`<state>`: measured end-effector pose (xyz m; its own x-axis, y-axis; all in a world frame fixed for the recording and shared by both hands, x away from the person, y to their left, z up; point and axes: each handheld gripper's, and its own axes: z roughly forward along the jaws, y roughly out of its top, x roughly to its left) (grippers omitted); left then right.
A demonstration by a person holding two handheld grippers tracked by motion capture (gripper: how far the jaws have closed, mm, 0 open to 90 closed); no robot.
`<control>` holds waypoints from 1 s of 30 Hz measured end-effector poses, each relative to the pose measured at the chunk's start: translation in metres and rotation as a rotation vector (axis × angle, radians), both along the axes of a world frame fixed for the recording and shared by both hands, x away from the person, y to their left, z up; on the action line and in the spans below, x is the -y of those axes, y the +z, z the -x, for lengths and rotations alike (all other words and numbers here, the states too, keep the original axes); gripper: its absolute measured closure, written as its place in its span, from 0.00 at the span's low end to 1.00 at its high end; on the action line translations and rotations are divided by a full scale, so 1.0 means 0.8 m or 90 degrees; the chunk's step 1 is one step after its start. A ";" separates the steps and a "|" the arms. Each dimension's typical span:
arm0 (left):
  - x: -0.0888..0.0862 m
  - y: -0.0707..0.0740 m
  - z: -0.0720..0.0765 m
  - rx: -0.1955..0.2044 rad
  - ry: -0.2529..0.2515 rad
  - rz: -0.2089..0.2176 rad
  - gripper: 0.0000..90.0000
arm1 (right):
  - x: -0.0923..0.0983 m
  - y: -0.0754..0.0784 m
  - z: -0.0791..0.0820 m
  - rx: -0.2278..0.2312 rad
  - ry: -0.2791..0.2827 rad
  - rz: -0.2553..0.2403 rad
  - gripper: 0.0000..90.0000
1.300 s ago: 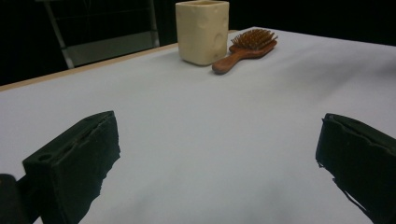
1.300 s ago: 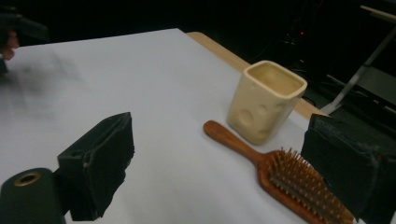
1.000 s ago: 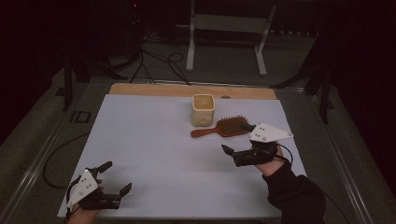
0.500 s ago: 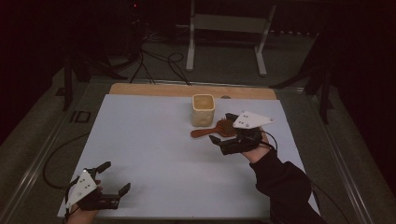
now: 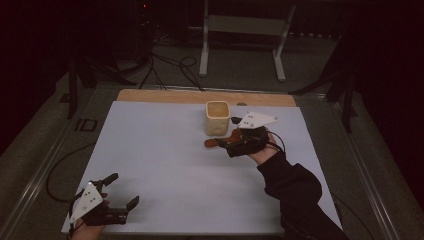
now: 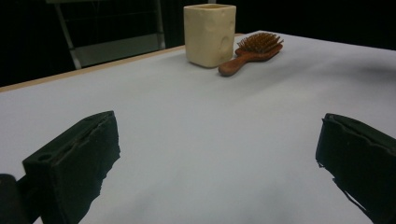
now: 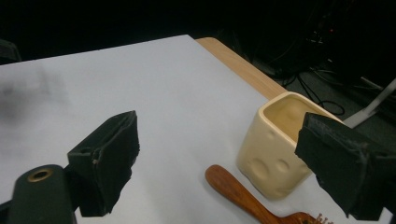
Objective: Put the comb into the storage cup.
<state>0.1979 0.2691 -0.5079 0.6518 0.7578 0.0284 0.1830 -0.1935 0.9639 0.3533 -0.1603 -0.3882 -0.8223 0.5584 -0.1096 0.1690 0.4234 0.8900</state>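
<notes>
White table sheet under dim room, cables behind.

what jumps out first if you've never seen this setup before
The right gripper hovers open over the wooden hairbrush, beside the cream cup near the far middle of the white table. The left gripper rests open at the near left corner.
</notes>
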 end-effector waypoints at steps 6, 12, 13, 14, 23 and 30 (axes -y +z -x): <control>0.000 0.000 0.000 -0.001 0.000 0.002 0.00 | -0.010 -0.017 -0.018 -0.019 0.010 0.008 0.24; -0.001 0.000 0.000 -0.001 0.001 0.005 0.00 | -0.017 -0.035 -0.031 -0.042 0.021 0.018 0.30; -0.001 -0.001 0.000 -0.001 0.001 0.005 0.00 | -0.019 -0.041 -0.036 -0.049 0.021 0.018 0.32; -0.001 -0.001 0.000 -0.001 0.002 0.004 0.00 | -0.019 -0.041 -0.036 -0.049 0.021 0.018 0.32; -0.001 -0.001 0.000 -0.002 0.001 0.004 0.00 | -0.030 -0.069 -0.051 -0.071 0.009 0.052 0.50; 0.000 -0.001 0.000 0.000 0.003 0.000 0.00 | -0.037 -0.088 -0.060 -0.076 -0.008 0.071 0.71</control>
